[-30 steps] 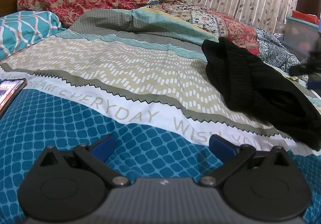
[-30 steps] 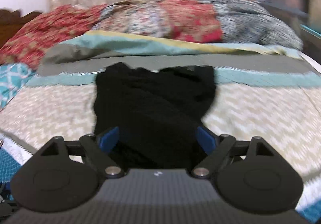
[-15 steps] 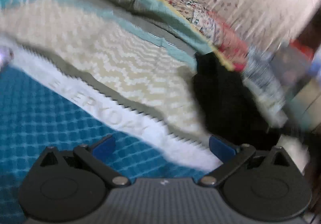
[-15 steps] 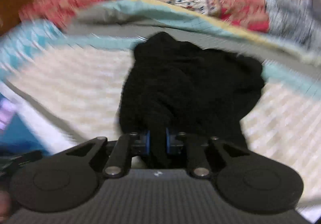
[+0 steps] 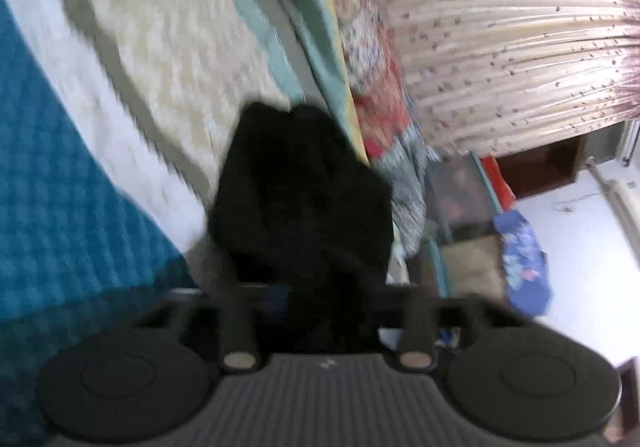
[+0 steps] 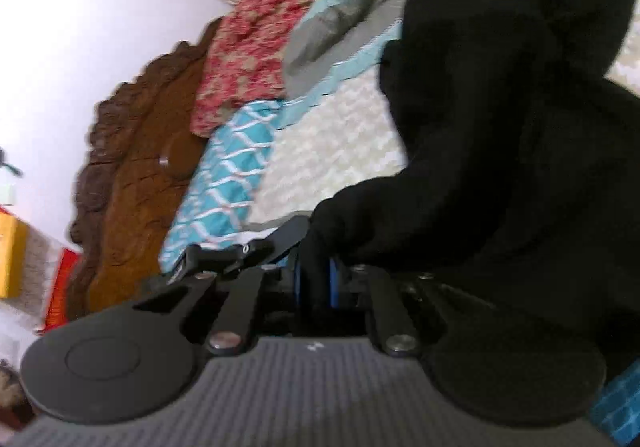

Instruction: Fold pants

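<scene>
Right tool was clamped on a bunch of the black pants, blue pads nearly together with cloth pinched between them. Left tool was closed too; dark fabric filled the gap where its fingers met, so it looked gripped on the pants, though blur hid the pads. Both views were tilted and smeared. The step in hand read as lifting and shaking the garment out before any fold. To do it well: hold both pinches firm, pull the two tools apart until the cloth hung flat, and check that each held a single edge, not a wad of layers. From each tool the pants ran straight out ahead, heaped on the patterned bedspread, with the red floral quilt and the curtain beyond.
</scene>
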Motion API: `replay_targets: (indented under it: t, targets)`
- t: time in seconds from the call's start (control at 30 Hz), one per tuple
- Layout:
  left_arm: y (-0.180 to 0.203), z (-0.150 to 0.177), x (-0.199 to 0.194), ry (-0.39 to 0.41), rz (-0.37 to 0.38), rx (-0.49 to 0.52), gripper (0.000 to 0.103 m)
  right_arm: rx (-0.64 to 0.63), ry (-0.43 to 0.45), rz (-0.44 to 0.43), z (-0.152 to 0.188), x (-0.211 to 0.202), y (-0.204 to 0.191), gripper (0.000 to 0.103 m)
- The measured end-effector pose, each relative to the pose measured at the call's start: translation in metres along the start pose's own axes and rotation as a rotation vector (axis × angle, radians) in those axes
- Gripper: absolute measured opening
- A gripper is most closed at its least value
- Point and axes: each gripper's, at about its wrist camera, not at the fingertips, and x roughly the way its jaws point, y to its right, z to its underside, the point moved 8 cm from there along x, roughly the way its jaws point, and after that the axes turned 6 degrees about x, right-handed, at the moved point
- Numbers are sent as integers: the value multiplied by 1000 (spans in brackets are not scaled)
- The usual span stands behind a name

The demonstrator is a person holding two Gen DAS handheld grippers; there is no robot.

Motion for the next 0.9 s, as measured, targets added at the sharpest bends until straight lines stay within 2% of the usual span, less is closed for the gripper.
replay_targets:
  t: [0.07,0.13,0.2,0.23,0.27,0.33,0.37,0.4,0.5,0.53,0.6,0.63,0.67,0.7,0.73,0.8,0.9]
  targets:
    - [12,-13,-18,79,-19,84,7,25,11,1,-7,0,3,21]
    - [30,-19,-32,149,-76,229,7,16,27,21,-7,5,4,28]
    - [41,-19,-39,181,-177,357,7,-48,39,140,-5,14,11,52]
    - [39,-16,-37,171,-222,389,7,-90,41,227,-3,21,18,72]
    - [31,-11,-30,140,-259,387,7,-125,34,299,0,26,26,74]
    - [8,-1,-15,70,-330,360,7,-164,-16,401,9,40,43,73]
    - [-3,2,-9,48,-369,357,9,-180,-27,425,15,45,51,74]
    - [-11,4,-6,40,-392,356,10,-206,-1,414,17,45,50,74]
    - [-22,1,-8,51,-363,304,13,-278,4,428,24,50,44,78]
    - [-24,-2,-8,48,-351,280,17,-297,-2,432,25,54,42,83]
    - [-30,0,-18,43,-345,261,35,-321,-10,441,26,60,40,90]
    - [-31,1,-20,41,-334,259,40,-334,-12,450,27,62,39,93]
    - [-29,1,-22,43,-327,259,54,-353,-14,457,29,65,37,97]
    - [-30,3,-23,47,-335,266,73,-374,-15,466,31,67,36,98]
    - [-31,7,-25,51,-342,282,80,-397,-12,477,33,68,38,99]
    - [-29,13,-23,43,-342,336,81,-451,-5,499,35,73,38,103]
    - [-31,22,-16,40,-395,425,77,-501,19,533,36,78,38,103]
